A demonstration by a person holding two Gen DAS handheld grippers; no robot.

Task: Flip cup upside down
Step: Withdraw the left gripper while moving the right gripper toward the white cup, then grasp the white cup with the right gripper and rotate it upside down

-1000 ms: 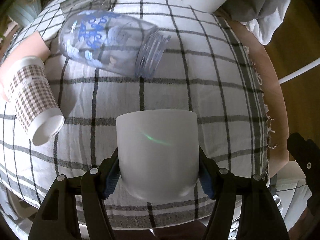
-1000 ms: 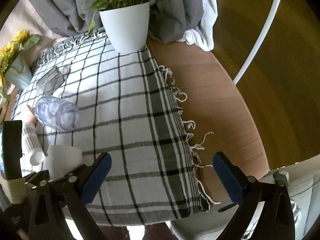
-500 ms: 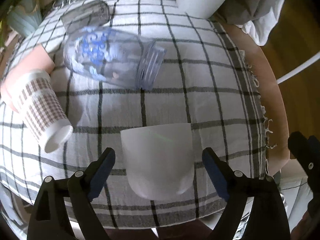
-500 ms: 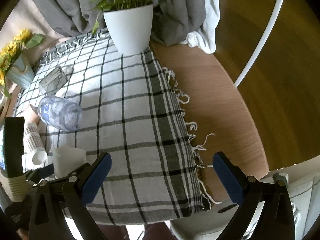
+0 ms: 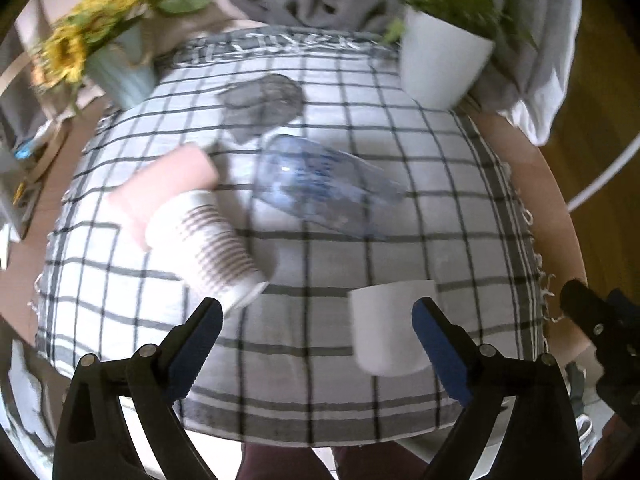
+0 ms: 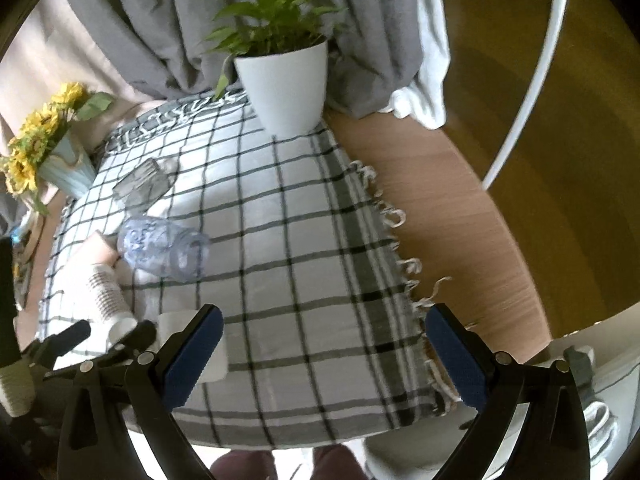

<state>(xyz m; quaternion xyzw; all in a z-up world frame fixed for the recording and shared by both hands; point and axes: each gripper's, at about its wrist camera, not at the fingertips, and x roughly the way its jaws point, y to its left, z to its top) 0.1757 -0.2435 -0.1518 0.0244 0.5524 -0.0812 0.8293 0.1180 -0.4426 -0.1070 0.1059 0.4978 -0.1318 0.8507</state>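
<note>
A plain white cup [image 5: 390, 326] stands upside down on the checked cloth near the table's front edge, in the left wrist view. It also shows at the lower left of the right wrist view [image 6: 196, 344], partly behind a finger. My left gripper [image 5: 316, 336] is open and empty, drawn back, with the cup just inside its right finger and not touched. My right gripper [image 6: 324, 344] is open and empty above the cloth's front right part.
A patterned paper cup [image 5: 208, 244], a pink cup [image 5: 160, 188], a clear blue-printed jar [image 5: 320, 192] and a grey glass [image 5: 264, 100] lie on the cloth [image 5: 440, 216]. A white plant pot [image 6: 286, 88] and a sunflower vase [image 6: 60, 160] stand at the back.
My left gripper opened, let go of the white cup and pulled back and to the left. The cup stays upside down on the cloth. The right gripper lifted back slightly.
</note>
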